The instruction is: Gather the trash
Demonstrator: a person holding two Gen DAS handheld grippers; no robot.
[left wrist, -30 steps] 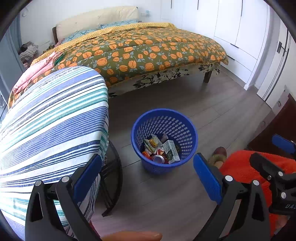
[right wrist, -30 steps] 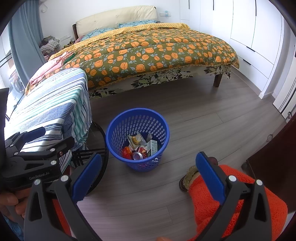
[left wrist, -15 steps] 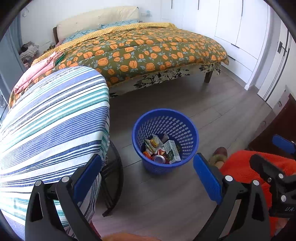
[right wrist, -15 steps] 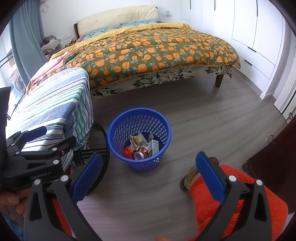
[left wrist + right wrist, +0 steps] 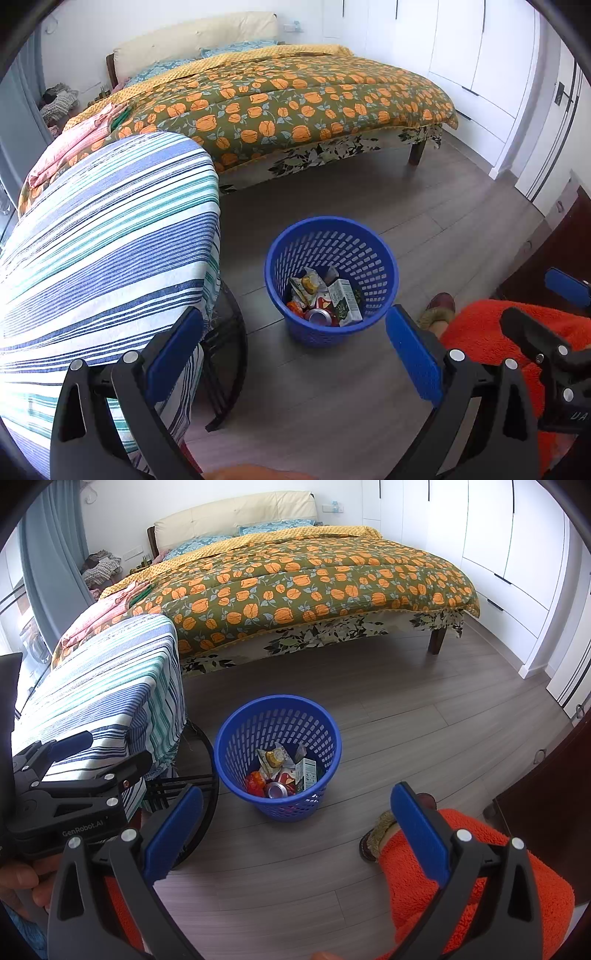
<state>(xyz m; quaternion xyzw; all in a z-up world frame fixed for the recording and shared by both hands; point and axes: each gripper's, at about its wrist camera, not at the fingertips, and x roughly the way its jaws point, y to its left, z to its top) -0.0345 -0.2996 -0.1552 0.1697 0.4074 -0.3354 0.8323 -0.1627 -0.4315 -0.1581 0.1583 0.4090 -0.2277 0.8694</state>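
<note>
A blue mesh waste basket (image 5: 384, 258) (image 5: 229, 734) stands on the grey wood floor. Inside it lie a white-green carton (image 5: 345, 301) (image 5: 306, 773), a crushed can (image 5: 319, 315) (image 5: 277, 790), and crumpled wrappers (image 5: 304, 286) (image 5: 271, 758). My left gripper (image 5: 295, 354) hovers open above and in front of the basket, nothing between its blue pads. My right gripper (image 5: 295, 834) is likewise open and empty, also short of the basket. Each gripper shows at the edge of the other's view.
A round table with a striped cloth (image 5: 103, 236) (image 5: 110, 686) stands left of the basket, black metal legs (image 5: 225, 369) below. A bed with an orange-flowered quilt (image 5: 295, 99) fills the back. White wardrobes (image 5: 517, 554) line the right. A person's orange fleece leg (image 5: 461, 878) and slipper (image 5: 439, 306) are at right.
Both views have drifted very slightly; the basket sits a touch further right in frame. Both grippers stay open and empty.
</note>
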